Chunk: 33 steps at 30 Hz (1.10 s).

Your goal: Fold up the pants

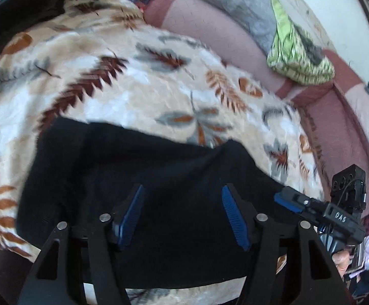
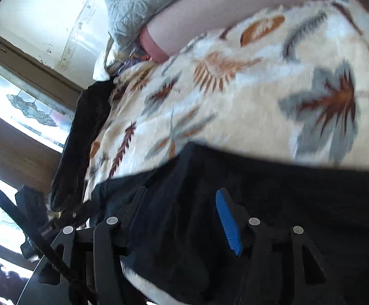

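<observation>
Left gripper (image 1: 182, 216), in the left wrist view, stands with its jaws apart above the black pants (image 1: 143, 178); no fabric is pinched between the blue ribbed pads (image 1: 231, 216). The pants lie flat directly beneath and beyond the fingers, spread on a plush blanket (image 1: 123, 81) printed with brown, orange and grey leaves. The garment is matte, dark and shows almost no surface detail; its far edge runs unevenly from left to right. At the right, the right gripper (image 1: 286, 199) enters the view, its blue pad over the right edge of the pants. Far right, a crumpled green patterned cloth (image 1: 296, 56) rests on a pink and maroon bed covering (image 1: 210, 30). Motion blur softens the blanket print.

Right gripper (image 2: 179, 218), in the right wrist view, also has its jaws apart, with the pants (image 2: 273, 216) lying below and between the fingers, not clamped. Only one blue pad (image 2: 227, 222) is clearly visible; the left finger merges with the dark fabric. The pants fill the near part of the view and are cut off at the right edge. Beyond them lies the same leaf blanket (image 2: 248, 81), then a grey quilted pillow (image 2: 154, 2). A bright window (image 2: 24, 106) at the left is overexposed.
</observation>
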Tool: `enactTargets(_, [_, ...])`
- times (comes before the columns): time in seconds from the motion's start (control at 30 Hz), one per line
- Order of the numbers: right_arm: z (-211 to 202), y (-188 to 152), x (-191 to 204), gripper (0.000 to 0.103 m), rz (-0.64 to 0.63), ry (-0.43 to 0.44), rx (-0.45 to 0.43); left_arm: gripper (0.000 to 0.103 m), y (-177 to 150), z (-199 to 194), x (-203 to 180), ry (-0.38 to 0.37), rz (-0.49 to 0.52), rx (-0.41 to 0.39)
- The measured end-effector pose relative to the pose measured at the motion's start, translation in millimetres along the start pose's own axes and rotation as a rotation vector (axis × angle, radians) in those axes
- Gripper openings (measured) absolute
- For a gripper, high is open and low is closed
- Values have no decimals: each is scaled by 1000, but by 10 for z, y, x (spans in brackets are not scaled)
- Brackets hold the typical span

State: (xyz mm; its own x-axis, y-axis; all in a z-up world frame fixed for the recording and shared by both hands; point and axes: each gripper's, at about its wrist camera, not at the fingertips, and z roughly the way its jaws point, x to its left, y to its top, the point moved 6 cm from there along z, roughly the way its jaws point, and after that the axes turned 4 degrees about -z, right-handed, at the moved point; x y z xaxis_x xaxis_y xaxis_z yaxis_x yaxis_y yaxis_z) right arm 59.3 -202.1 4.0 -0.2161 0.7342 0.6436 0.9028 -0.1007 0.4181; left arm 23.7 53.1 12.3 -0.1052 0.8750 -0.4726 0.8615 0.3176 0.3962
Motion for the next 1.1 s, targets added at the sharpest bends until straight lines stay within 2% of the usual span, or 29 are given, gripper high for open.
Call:
enactTargets(0.03, [59,-61,-35,59,7,-3,18,62,-72,76,-34,5,9,27])
enactTargets(0.07, [119,-162,-137,59,16,-50,41,62,-145,128,-58,13,21,48])
enactTargets(0.1, [135,-227,-272,59,22,-133,51,62,-208,152,-66,28,35,57])
enactTargets(0.13, [73,-279,-419,36,17,-214,40,62,-266,160,-68,51,57,56])
enactTargets(0.17, [-34,-298,-544,19,15,-252,20,62,-310,159,-71,67,77,54])
enactTargets(0.23, [-370,-340,-873,15,94,-370,-15,62,-370,139,-59,78,96,59])
enactTargets(0.27, [-546,-359,-1021,11,138,-403,-33,62,-377,120,-55,74,93,60])
enactTargets(0.3, [-673,-372,-1138,12,163,-455,-39,62,-377,104,-74,65,92,59])
enactTargets(0.33, [-838,-391,-1292,4,184,-555,-44,62,-370,102,-114,56,97,58])
enactTargets(0.37, [-990,-405,-1411,0,219,-553,-60,62,-364,94,-163,50,107,54])
enactTargets(0.43, [-1153,-448,-1529,0,321,-450,-73,62,-370,105,-290,45,142,53])
enactTargets(0.47, [-1255,-448,-1525,4,329,-476,-91,62,-383,126,-369,40,166,57])
enactTargets(0.5, [-1325,-417,-1462,5,297,-523,-112,62,-412,164,-467,33,192,63])
enactTargets(0.53, [-1385,-361,-1397,14,257,-548,-135,62,-443,210,-559,25,213,73])
enactTargets(0.57, [-1432,-333,-1310,34,227,-563,-157,62,-514,273,-663,13,243,93])
enactTargets(0.63, [-1456,-288,-1224,54,203,-522,-185,62,-652,395,-814,3,300,131])
enactTargets(0.7, [-1416,-241,-1211,54,201,-473,-171,62,-806,521,-875,22,339,174])
enactTargets(0.73, [-1424,-251,-1249,54,194,-490,-149,62,-859,549,-884,40,357,175])
enactTargets(0.8, [-1404,-233,-1353,54,165,-580,-122,63,-919,525,-951,69,418,149])
enactTargets(0.9, [-1412,-159,-1417,54,83,-631,-91,63,-928,479,-1011,25,413,148])
enactTargets(0.97, [-1314,-100,-1357,56,8,-622,-52,63,-902,455,-1064,-16,402,136])
enactTargets(1.0, [-1231,-86,-1307,58,-43,-614,-28,63,-907,470,-1077,-5,411,131])
enactTargets(1.03, [-1133,-96,-1256,65,-100,-621,11,63,-927,497,-1109,15,428,131])
enactTargets(1.07, [-997,-104,-1239,66,-164,-658,59,63,-959,542,-1123,39,451,137])
enactTargets(1.1, [-865,-136,-1230,62,-237,-717,114,63,-1005,583,-1148,49,463,146])
